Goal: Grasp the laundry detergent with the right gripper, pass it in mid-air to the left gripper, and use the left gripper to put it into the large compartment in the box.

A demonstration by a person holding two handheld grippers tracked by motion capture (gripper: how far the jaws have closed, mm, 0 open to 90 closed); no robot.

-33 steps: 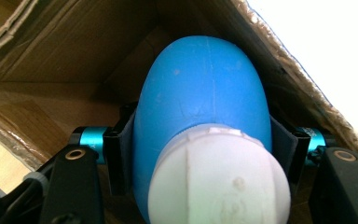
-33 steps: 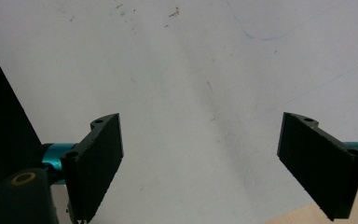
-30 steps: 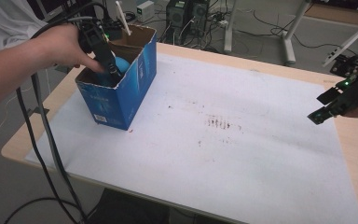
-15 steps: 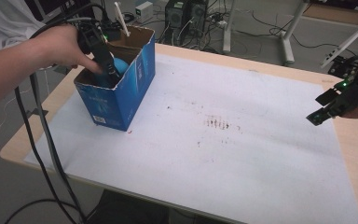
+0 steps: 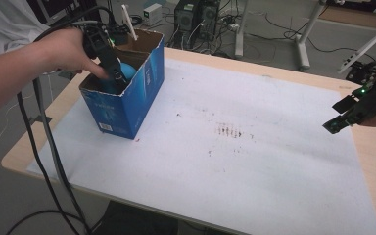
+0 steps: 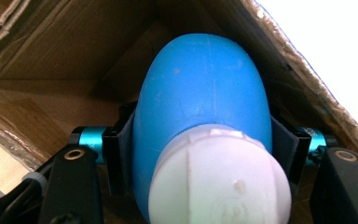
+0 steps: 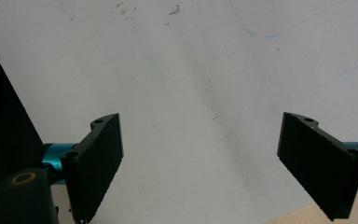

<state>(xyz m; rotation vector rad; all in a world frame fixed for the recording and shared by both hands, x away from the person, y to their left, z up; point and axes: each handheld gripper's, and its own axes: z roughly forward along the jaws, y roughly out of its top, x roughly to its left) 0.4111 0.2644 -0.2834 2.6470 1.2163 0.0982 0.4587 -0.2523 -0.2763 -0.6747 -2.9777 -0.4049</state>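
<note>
The left gripper (image 5: 113, 73) reaches down into the open top of a blue cardboard box (image 5: 127, 105) at the far left of the table. Its jaws are closed on a blue bottle (image 6: 200, 107), one pad pressing on each side of the rounded blue body. In the left gripper view the bottle lies straight between the two jaws, with its white cap (image 6: 219, 184) turned toward the camera and its blue end pointing deeper into the box. Brown cardboard walls surround the bottle on both sides. In the high view a small part of the blue bottle (image 5: 126, 72) appears just beside the black jaws, below the rim of the box. Whether the bottle rests on the bottom of the box or hangs in the grip cannot be told from these views.

The person's left hand (image 5: 68, 49) holds the gripper from the far left, and black cables (image 5: 44, 142) hang from it down over the left edge of the table.

The right gripper (image 5: 345, 120) is well apart from the box, above the right edge of the table (image 5: 372, 147). Its jaws stand wide open with nothing between them; the right gripper view shows the white sheet (image 7: 191, 70) between the two pads. This white sheet (image 5: 235, 161) covers most of the table and has small dark marks (image 5: 229, 132) near its middle.
</note>
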